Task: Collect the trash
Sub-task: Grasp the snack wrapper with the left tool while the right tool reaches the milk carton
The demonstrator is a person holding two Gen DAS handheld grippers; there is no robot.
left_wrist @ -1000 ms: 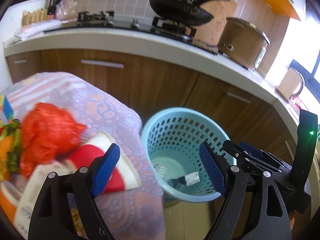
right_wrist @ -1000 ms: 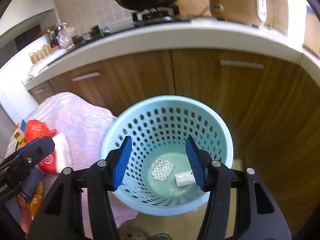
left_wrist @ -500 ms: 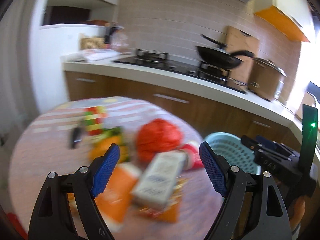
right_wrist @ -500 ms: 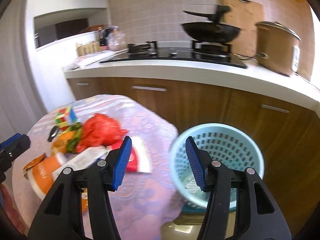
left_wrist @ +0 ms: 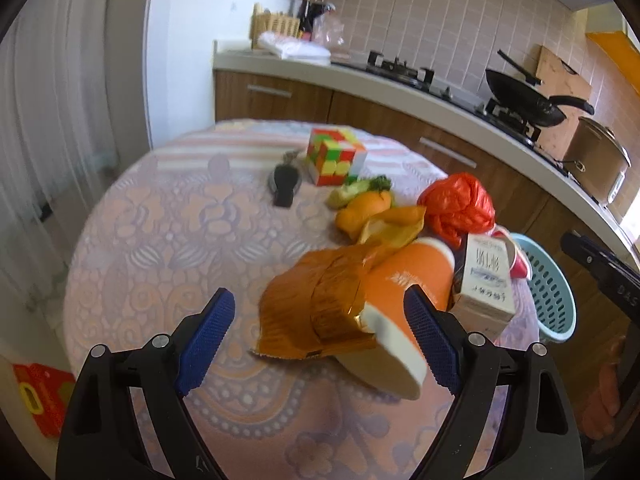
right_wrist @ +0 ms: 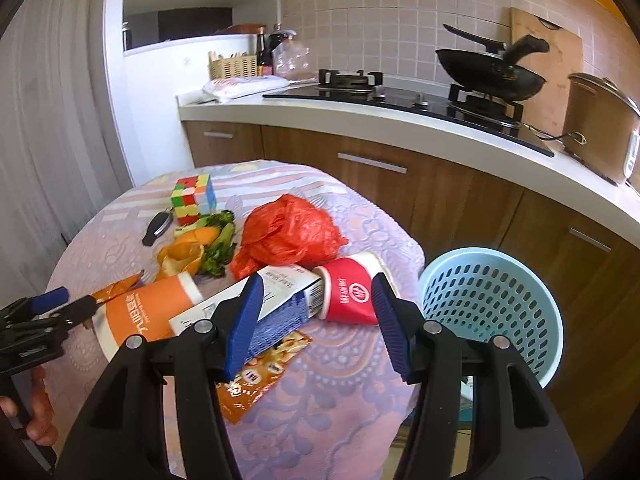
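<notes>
Both hand-held grippers poised over a heap of trash, none of it yet lifted.

The trash lies bunched at the near edge of the cloth-covered round counter (right_wrist: 360,208): a crumpled orange foil wrapper (left_wrist: 320,304), an orange paper cup on its side (left_wrist: 404,304), a white carton (right_wrist: 256,292), a red paper cup (right_wrist: 352,292), a crumpled red plastic bag (right_wrist: 288,232) and orange peel with green scraps (right_wrist: 200,248). I hold the left hand-held gripper (left_wrist: 318,338) wide open around the wrapper, the right hand-held gripper (right_wrist: 318,322) wide open over carton and red cup. The pale blue perforated basket (right_wrist: 496,304) stands just beside the counter; I judge nearly all collecting remains.
</notes>
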